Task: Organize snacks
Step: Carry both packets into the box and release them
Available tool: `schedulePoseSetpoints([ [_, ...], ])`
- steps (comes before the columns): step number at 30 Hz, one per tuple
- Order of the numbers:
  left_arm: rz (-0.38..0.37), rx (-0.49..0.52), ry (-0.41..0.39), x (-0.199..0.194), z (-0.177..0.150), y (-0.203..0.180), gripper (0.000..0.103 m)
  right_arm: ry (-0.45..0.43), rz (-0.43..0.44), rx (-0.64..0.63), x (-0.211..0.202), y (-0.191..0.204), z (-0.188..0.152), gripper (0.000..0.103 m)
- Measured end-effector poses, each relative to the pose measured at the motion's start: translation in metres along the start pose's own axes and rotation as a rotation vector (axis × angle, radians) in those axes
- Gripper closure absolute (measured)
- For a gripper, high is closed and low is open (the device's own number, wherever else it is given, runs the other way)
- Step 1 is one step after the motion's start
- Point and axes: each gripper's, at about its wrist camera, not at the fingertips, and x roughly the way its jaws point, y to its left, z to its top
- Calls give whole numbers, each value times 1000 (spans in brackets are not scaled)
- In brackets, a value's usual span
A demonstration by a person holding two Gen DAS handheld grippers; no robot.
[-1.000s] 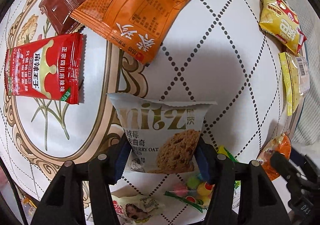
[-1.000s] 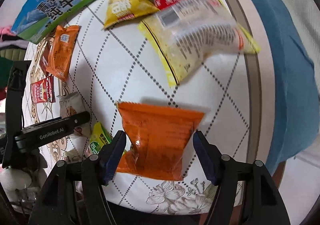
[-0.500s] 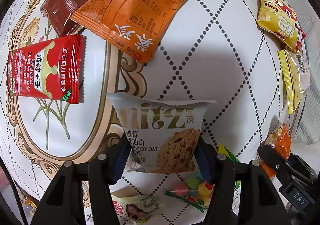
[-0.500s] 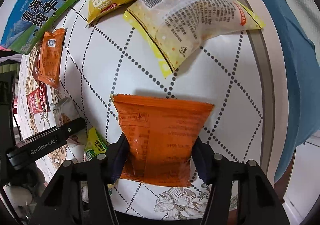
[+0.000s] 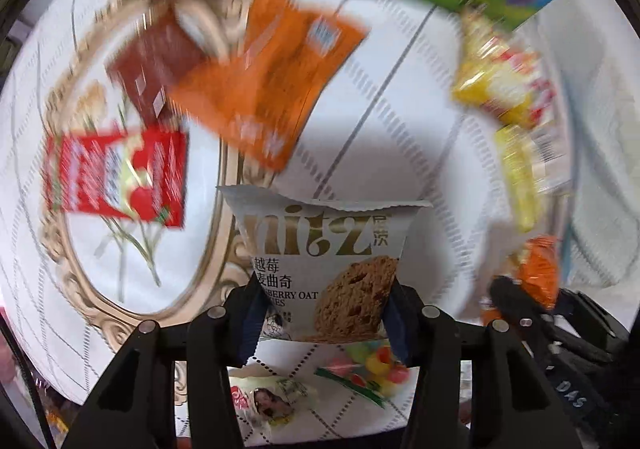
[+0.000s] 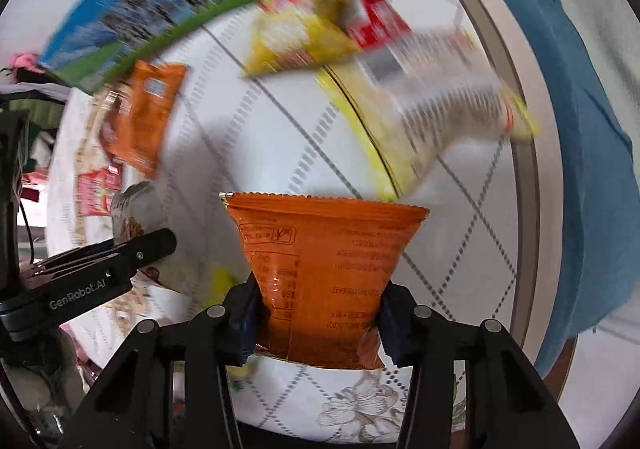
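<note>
My left gripper (image 5: 322, 313) is shut on a white oat cookie packet (image 5: 326, 265) and holds it above the round table (image 5: 400, 153). My right gripper (image 6: 316, 313) is shut on an orange snack packet (image 6: 320, 269), lifted off the table (image 6: 280, 153). The left gripper also shows in the right wrist view (image 6: 120, 261), with its cookie packet (image 6: 132, 217). The right gripper's orange packet shows in the left wrist view (image 5: 538, 273). Both views are blurred by motion.
On the table lie a large orange packet (image 5: 264, 89), a brown packet (image 5: 156, 65), a red packet (image 5: 116, 177), yellow packets (image 5: 500, 89), small candies (image 5: 368, 365) and a milk carton box (image 6: 132, 17). A blue cloth (image 6: 580, 169) hangs past the right edge.
Both grippers have risen and pulled back with their packets. The right gripper closed on the orange packet. The table contents look farther and the milk box has come into the left view.
</note>
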Motion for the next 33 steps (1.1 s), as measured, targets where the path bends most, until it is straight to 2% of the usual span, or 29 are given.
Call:
schedulePoseSetpoints([
  [5, -73, 33, -128, -74, 35, -13, 55, -88, 89, -53, -53, 25, 41, 52],
  [9, -99, 50, -227, -129, 89, -11, 55, -200, 130, -120, -100, 41, 108, 52],
  [11, -74, 56, -259, -144, 121, -7, 55, -236, 117, -154, -113, 45, 138, 52],
  [14, 8, 64, -283, -150, 180, 1, 55, -279, 54, -204, -114, 55, 204, 52],
  [15, 27, 69, -278, -148, 194, 5, 55, -275, 32, -215, -110, 56, 232, 52],
  [19, 123, 55, -209, -121, 264, 28, 55, -223, -26, -222, -85, 64, 308, 52],
  [22, 159, 28, -150, -99, 295, 47, 55, -167, -64, -228, -64, 67, 358, 52],
  [26, 191, 0, -96, -76, 320, 59, 54, -124, -110, -235, -40, 73, 394, 52],
  [28, 189, -11, -70, -69, 330, 68, 54, -92, -129, -231, -28, 73, 406, 47],
  [29, 187, -22, -65, -67, 334, 70, 52, -82, -138, -231, -26, 75, 409, 35],
  [30, 178, -33, -63, -66, 337, 73, 44, -77, -150, -231, -21, 76, 414, 19],
  [31, 168, -42, -63, -65, 339, 75, 27, -75, -156, -230, -19, 76, 416, 14],
  [33, 154, -52, -70, -66, 341, 77, 8, -74, -151, -220, -16, 75, 419, 8],
])
